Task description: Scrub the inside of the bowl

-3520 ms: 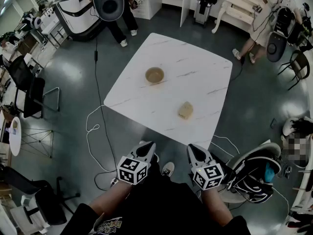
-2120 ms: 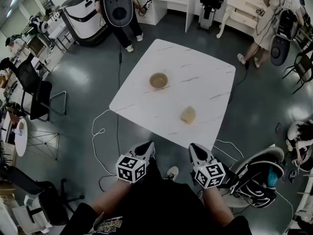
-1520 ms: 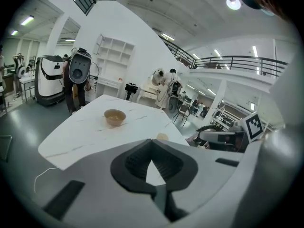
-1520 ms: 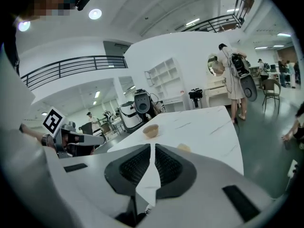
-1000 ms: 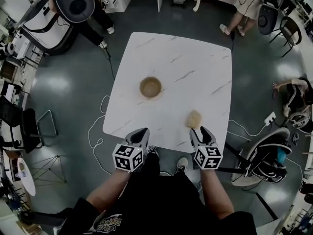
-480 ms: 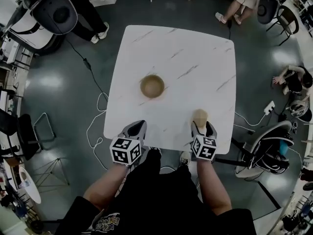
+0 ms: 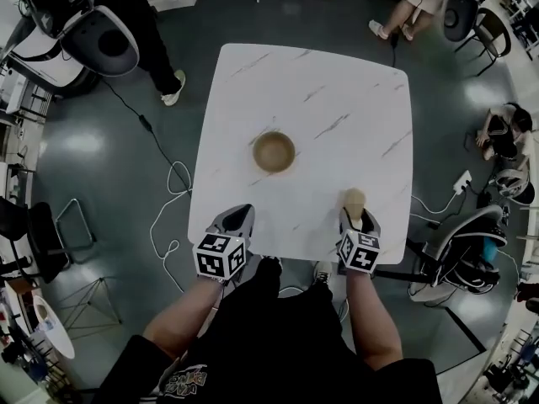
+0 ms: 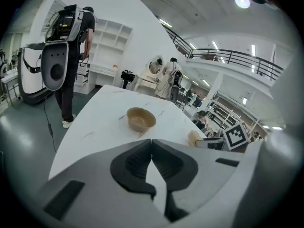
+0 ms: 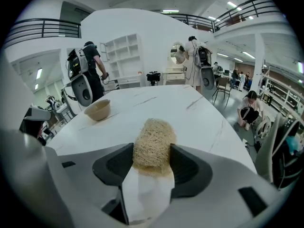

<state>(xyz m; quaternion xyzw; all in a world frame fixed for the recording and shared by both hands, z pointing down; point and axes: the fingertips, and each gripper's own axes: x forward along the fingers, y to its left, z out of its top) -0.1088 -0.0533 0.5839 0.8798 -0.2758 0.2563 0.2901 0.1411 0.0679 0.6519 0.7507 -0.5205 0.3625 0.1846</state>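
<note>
A tan bowl (image 7: 274, 151) (image 8: 141, 119) (image 9: 98, 109) stands upright, apparently empty, near the middle of the white marble table (image 7: 337, 99). A straw-coloured fibre scrubber (image 7: 354, 199) (image 9: 153, 144) lies on the table near its front right edge. My right gripper (image 7: 357, 217) (image 9: 152, 151) sits low around it. Its jaws have just been closing, with the scrubber between them and its sides at the pads, not visibly squeezed. My left gripper (image 7: 237, 215) (image 8: 151, 141) is shut and empty at the table's near edge, with the bowl well ahead of it.
A cable (image 7: 168, 200) trails over the floor left of the table. A black-and-white machine (image 7: 93, 32) and a standing person are at the upper left. A chair with a bag (image 7: 459, 259) and a crouching person (image 7: 501, 129) are to the right.
I have come up to the table. Both grippers moved forward to its near edge, and the right one came down around the scrubber.
</note>
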